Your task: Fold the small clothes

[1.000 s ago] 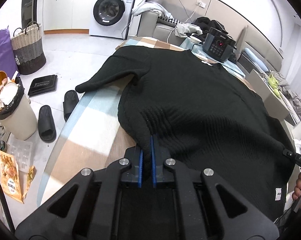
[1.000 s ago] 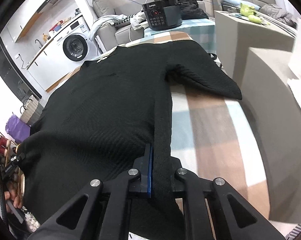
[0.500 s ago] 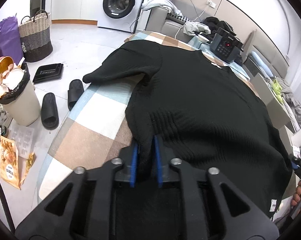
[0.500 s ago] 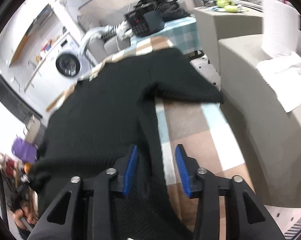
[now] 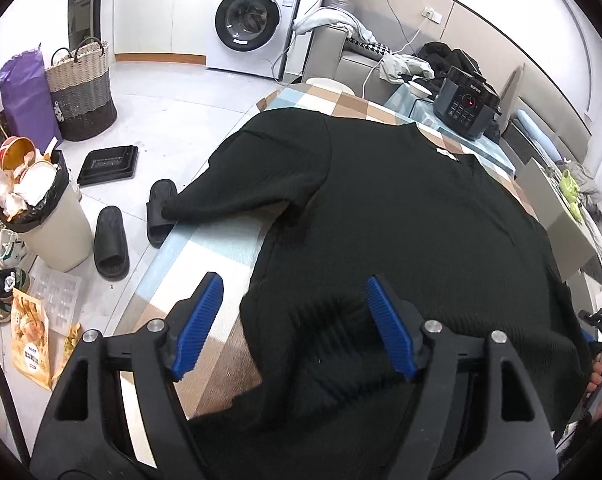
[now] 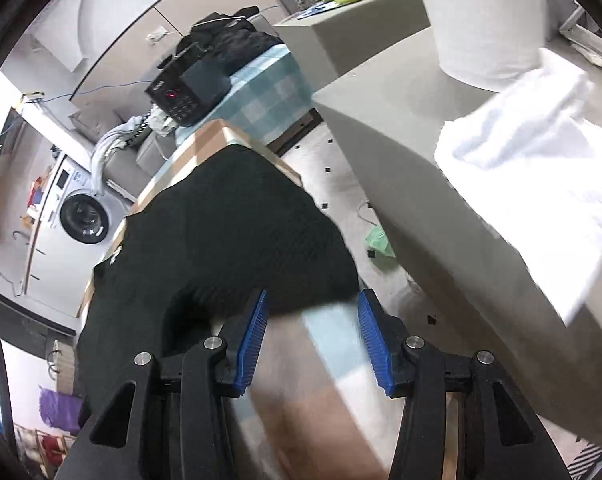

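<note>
1. Black sweater (image 5: 401, 216) spread flat on the checked tabletop (image 5: 205, 248), filling the centre and right of the left wrist view; neck label at upper right, one sleeve (image 5: 237, 196) reaching toward the left edge of the tabletop.
2. Left hand-held gripper (image 5: 295, 322) at lower centre, jaws just opened wide; hem corner lying loose between the blue pads (image 5: 199, 320), pressed by neither.
3. Right hand-held gripper (image 6: 311, 336) at lower centre of the right wrist view, jaws just opened to a middling gap, nothing between them but bare tabletop (image 6: 329, 344); other sleeve (image 6: 261, 248) just above the pads, apart from them. Picture blurred here.
4. Progress, as a judgement: spreading and smoothing looks done, hem released, garment flat and face up.
5. No fold visible yet: both sleeves out to the sides, body at full length.
6. Left to do, likely: sleeves brought in over the body, then the body folded over itself.
7. Next step probably a grip on a sleeve end, the right one nearest its gripper.
</note>
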`<state>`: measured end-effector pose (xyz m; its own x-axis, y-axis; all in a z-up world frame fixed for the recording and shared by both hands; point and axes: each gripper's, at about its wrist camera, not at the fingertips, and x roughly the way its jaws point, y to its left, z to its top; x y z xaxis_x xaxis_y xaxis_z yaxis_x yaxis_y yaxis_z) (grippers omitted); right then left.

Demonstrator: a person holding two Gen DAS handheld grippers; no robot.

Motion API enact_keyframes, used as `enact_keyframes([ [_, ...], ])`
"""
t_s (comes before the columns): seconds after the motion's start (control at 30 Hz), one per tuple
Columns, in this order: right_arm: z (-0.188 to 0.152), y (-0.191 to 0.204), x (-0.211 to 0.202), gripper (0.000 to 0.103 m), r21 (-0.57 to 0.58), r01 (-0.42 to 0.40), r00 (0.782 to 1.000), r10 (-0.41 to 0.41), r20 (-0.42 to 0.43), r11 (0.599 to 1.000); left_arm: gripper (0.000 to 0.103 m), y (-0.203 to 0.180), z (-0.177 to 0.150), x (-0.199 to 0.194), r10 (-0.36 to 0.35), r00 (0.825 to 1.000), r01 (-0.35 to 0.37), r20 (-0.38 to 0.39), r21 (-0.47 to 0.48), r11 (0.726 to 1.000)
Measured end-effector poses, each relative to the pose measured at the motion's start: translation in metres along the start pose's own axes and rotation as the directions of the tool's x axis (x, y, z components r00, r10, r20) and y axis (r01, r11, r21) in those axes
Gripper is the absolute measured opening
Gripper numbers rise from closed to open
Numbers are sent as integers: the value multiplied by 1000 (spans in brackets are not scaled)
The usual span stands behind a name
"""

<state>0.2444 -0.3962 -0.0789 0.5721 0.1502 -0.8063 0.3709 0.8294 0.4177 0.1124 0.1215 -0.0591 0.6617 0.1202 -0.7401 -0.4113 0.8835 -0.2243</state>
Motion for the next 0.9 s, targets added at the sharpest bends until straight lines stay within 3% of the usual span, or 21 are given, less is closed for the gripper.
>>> enact_keyframes([
  [0.17,14,-4,25,48,15,55,998,-54,-31,998,72,-5,10,11,0,1000,1,-7,4,1000],
  [0.3,18,-7,37,47,23,43,998,-42,-37,999,72,-6,13,19,-1,1000,2,-13,8,1000],
  [0.37,20,-6,39,38,13,33,999,-33,-28,999,72,-6,15,23,0,1000,0,-16,5,1000],
  [0.43,20,-3,37,19,-8,11,1000,-11,-16,1000,72,-6,16,27,-6,1000,7,-19,1,1000],
  [0.5,20,7,32,10,-58,41,999,-40,14,997,72,-6,18,29,-13,1000,13,-18,-3,1000],
  [0.7,30,55,-4,10,-180,133,979,-100,177,975,72,-2,19,34,-39,999,38,-8,-6,999],
  [0.8,33,98,-29,10,-270,72,963,4,271,960,72,0,19,35,-49,999,49,-5,-8,999],
  [0.87,30,134,-39,9,-352,-40,952,143,270,935,72,2,19,36,-51,999,51,-6,-11,999],
  [0.9,24,157,-40,9,-416,-106,946,220,237,903,72,2,18,37,-53,999,53,-9,-12,999],
])
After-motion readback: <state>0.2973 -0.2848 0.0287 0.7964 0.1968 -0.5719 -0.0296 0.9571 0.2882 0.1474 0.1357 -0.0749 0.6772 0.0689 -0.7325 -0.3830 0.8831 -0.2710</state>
